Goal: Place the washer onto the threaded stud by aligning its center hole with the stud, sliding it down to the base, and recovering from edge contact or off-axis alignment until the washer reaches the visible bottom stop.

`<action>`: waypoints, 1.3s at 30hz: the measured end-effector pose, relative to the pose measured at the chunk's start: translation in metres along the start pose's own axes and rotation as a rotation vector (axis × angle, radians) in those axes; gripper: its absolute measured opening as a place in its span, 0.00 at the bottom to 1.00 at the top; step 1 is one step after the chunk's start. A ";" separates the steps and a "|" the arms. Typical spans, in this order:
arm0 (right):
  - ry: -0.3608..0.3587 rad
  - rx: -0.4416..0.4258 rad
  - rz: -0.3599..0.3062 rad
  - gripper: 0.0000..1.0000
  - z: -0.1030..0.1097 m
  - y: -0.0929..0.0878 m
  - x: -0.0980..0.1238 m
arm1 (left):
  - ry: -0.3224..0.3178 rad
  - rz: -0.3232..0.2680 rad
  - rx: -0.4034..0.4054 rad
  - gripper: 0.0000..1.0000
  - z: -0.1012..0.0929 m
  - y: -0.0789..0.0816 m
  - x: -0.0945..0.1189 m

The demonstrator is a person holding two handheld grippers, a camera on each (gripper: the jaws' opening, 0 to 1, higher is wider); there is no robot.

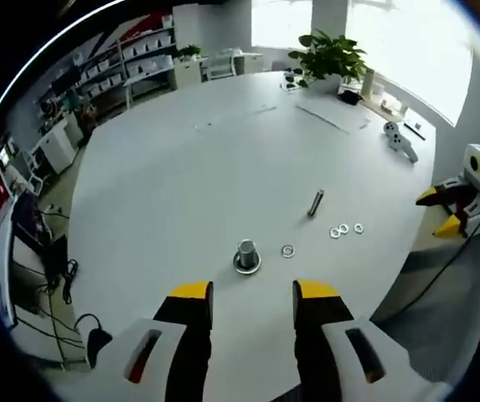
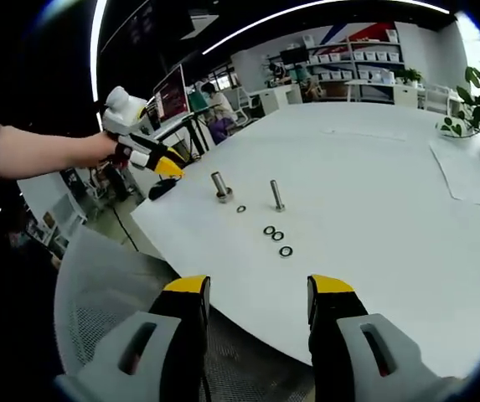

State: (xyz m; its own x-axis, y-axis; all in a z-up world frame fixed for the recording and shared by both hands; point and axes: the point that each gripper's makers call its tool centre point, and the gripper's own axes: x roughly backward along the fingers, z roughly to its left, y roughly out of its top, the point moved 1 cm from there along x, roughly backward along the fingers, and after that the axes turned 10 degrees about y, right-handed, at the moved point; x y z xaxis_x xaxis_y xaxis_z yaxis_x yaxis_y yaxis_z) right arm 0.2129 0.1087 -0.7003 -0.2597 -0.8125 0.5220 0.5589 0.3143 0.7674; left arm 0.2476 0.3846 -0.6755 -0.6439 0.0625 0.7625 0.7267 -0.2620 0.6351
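A short threaded stud [image 1: 246,251] stands upright on a round base on the white table [image 1: 181,167], just beyond my left gripper [image 1: 253,293], which is open and holds nothing. One washer [image 1: 287,250] lies flat to the stud's right. Three more washers [image 1: 344,229] lie farther right, near a second bolt [image 1: 315,203]. In the right gripper view the stud [image 2: 220,186], the single washer [image 2: 240,208], the bolt [image 2: 277,194] and the washer group [image 2: 277,237] sit well ahead of my open, empty right gripper [image 2: 259,289], which is off the table's edge.
A grey mesh chair [image 2: 97,285] stands below the table edge by the right gripper. A white game controller [image 1: 400,138] and potted plant [image 1: 327,59] sit at the far side. A person's hand holds the left gripper [image 2: 152,155]. The right gripper [image 1: 453,205] shows at the table's right.
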 end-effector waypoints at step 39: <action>-0.166 0.000 0.106 0.49 0.002 0.005 -0.016 | -0.050 -0.207 0.102 0.38 0.008 -0.015 0.042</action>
State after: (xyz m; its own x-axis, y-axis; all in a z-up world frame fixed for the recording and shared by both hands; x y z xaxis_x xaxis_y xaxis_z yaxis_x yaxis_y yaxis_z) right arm 0.2187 0.1240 -0.7037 -0.3259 -0.6826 0.6541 0.5898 0.3939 0.7050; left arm 0.2119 0.3990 -0.6520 -0.7712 0.1526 0.6180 0.6022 -0.1399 0.7860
